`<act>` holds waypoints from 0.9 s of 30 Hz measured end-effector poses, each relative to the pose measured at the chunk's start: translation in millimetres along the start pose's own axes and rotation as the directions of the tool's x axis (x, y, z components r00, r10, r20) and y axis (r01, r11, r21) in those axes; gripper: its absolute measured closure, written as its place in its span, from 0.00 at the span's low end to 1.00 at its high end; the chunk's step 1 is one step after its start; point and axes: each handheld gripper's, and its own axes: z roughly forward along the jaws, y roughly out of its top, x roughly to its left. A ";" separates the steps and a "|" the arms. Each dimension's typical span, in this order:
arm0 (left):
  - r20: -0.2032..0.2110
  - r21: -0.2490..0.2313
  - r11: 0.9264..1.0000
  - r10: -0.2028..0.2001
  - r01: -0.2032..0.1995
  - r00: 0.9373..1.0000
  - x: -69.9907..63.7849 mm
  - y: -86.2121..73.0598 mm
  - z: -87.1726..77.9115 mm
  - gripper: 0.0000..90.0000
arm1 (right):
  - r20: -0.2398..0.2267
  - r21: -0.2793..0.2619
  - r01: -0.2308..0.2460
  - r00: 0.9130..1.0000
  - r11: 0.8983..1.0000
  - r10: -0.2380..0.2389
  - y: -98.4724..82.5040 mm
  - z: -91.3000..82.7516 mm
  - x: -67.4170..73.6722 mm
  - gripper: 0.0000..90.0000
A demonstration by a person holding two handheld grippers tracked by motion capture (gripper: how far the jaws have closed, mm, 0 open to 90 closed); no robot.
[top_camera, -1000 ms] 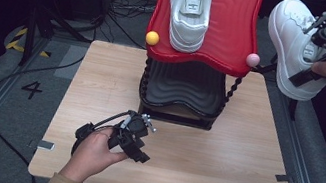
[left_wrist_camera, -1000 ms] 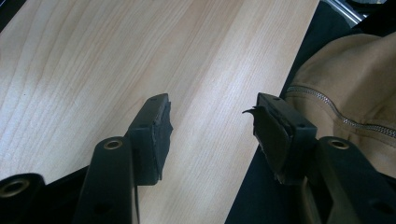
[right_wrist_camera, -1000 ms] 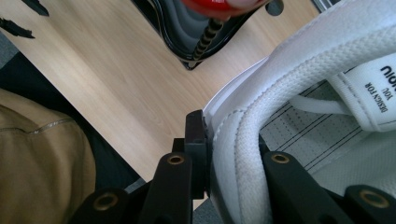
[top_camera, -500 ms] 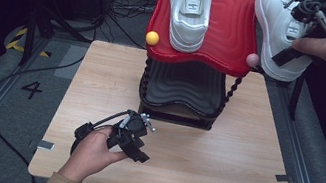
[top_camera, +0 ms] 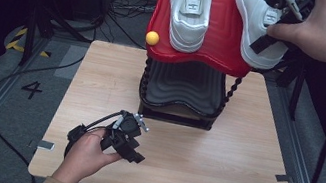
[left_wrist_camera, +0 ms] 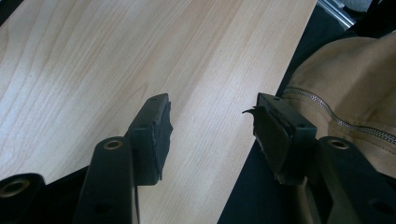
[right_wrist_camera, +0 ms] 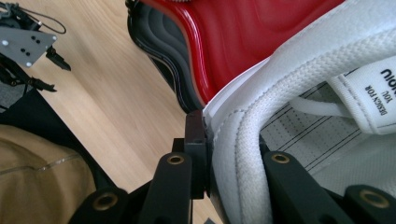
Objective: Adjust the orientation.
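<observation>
A: Right tool [top_camera: 287,7] pinching the padded collar of the second white lace-up trainer [top_camera: 255,29], one jaw outside the collar, the other inside the opening. Trainer held above the right half of the glossy red wavy shelf [top_camera: 221,36], heel toward the near edge, beside the first white trainer [top_camera: 190,12] already lying on the left half.

B: Touching the shelf yet?

A: Hard to say from above; sole probably just over the red surface, perhaps brushing it. Best lowered flat, not toe-first, with the sole parallel to the shelf's slope.

B: Spacing?

A: Worth keeping a clear gap from the first trainer and lining up the heels. Also worth staying inside the right rim, since the heel looks to overhang the front edge a little; a nudge away from the person before letting go.

B: Release?

A: Only once the weight rests on the shelf. Jaws spread slowly, inner jaw drawn straight up out of the collar to avoid dragging the trainer along.

B: Other side?

A: Left tool [top_camera: 125,138] spread, nothing between the jaws, resting low over the pale wooden table [top_camera: 241,156] near its front edge, well apart from the black wavy lower shelf [top_camera: 184,87].
</observation>
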 end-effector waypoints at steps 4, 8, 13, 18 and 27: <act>0.002 0.000 1.000 -0.007 0.007 1.000 -0.2 -0.7 -0.5 0.52 | 0.001 -0.013 0.005 1.000 1.000 -0.005 11.8 4.1 2.0 0.88; 0.004 -0.001 1.000 0.002 -0.002 1.000 1.1 -0.2 0.2 0.52 | 0.012 -0.015 0.007 1.000 1.000 -0.007 23.5 10.0 3.8 0.88; 0.008 -0.006 1.000 -0.005 0.006 1.000 1.2 -0.9 -1.0 0.52 | 0.019 -0.018 0.014 1.000 1.000 -0.014 34.8 17.4 6.3 0.88; 0.011 -0.008 1.000 -0.006 0.006 1.000 2.6 -2.1 -1.4 0.52 | 0.048 -0.030 0.050 0.998 0.998 -0.049 44.1 31.8 12.8 0.88; 0.013 -0.001 1.000 -0.008 0.008 1.000 2.4 -1.8 -0.1 0.52 | 0.046 -0.060 0.103 0.994 0.993 -0.100 48.2 49.6 17.5 0.86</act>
